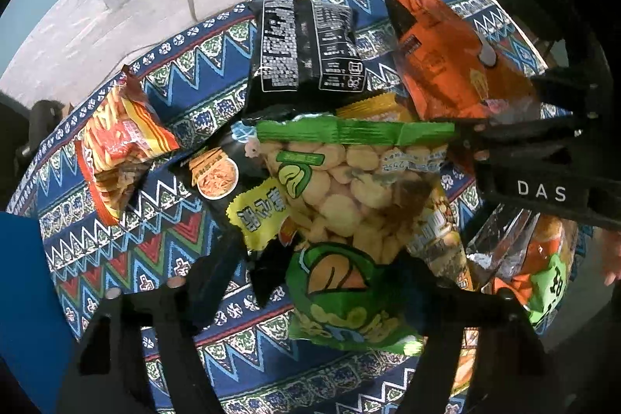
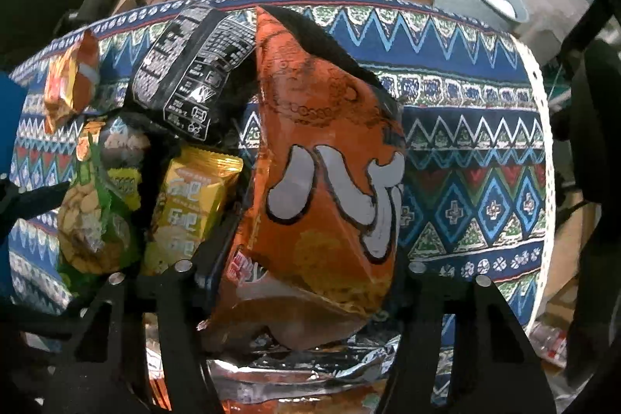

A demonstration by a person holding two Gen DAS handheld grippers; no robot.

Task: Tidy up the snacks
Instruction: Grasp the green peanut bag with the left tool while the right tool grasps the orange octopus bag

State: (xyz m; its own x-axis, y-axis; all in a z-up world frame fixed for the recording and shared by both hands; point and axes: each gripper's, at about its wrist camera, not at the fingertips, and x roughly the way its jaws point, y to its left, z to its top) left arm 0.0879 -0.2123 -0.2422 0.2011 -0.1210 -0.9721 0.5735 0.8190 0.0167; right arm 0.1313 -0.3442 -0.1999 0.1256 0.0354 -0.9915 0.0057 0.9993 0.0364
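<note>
Sorting has barely begun: left gripper (image 1: 310, 282) pinches the green bag (image 1: 341, 220), right gripper (image 2: 306, 270) the orange bag (image 2: 326, 189), others heaped at ten o'clock.

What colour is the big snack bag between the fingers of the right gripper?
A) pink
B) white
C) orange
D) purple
C: in the right wrist view, the big snack bag sitting between the right gripper fingers is orange with large white characters on it.
</note>
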